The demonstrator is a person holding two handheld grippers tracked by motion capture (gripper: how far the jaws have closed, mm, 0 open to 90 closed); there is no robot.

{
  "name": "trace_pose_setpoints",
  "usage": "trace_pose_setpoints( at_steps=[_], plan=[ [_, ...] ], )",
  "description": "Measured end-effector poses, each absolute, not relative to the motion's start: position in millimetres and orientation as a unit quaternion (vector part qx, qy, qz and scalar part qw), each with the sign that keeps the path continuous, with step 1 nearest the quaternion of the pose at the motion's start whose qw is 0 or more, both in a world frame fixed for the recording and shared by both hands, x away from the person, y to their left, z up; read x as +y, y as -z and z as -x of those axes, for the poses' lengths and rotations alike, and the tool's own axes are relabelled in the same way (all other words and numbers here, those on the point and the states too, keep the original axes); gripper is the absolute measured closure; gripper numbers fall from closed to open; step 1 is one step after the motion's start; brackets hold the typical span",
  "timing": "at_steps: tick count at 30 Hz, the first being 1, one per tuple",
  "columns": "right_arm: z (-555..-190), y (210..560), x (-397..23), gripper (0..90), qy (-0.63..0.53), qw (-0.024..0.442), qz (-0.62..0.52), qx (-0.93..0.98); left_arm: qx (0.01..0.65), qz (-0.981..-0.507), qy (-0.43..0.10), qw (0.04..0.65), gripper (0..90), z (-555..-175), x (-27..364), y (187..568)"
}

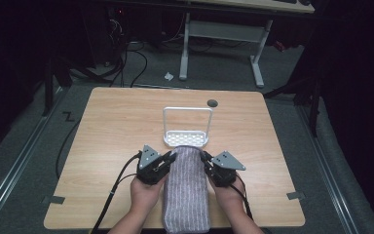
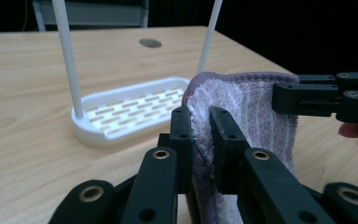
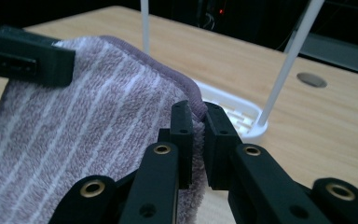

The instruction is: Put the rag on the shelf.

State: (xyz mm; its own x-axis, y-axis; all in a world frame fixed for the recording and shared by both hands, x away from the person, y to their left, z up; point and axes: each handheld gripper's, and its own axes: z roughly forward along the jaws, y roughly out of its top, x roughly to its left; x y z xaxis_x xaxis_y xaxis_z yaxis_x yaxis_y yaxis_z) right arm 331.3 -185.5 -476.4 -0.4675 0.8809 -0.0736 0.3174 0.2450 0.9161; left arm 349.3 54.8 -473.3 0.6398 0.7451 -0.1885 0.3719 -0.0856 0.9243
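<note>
While my left tool and right tool each pinch a far corner, one striped towel hangs just before the white rack on the surface.

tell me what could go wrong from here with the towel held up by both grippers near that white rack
1. Each gripper pinches just the towel's edge: left gripper, right gripper. A thin bite on thick pile could slip out.
2. The white rack stands right past the towel's far end, so the cloth might snag its thin bar or tip it.
3. The near end hangs over the table edge and may drag.
</note>
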Motion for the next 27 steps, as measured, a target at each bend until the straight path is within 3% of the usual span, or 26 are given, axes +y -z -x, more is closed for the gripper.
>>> trace_pose_setpoints(
  at_steps=[27],
  plan=[
    [-328, 381, -186, 83.8, -0.524, 0.377, -0.363, 0.671, 0.328, -0.681, -0.249, 0.605, 80.5, -349, 54, 382]
  ],
)
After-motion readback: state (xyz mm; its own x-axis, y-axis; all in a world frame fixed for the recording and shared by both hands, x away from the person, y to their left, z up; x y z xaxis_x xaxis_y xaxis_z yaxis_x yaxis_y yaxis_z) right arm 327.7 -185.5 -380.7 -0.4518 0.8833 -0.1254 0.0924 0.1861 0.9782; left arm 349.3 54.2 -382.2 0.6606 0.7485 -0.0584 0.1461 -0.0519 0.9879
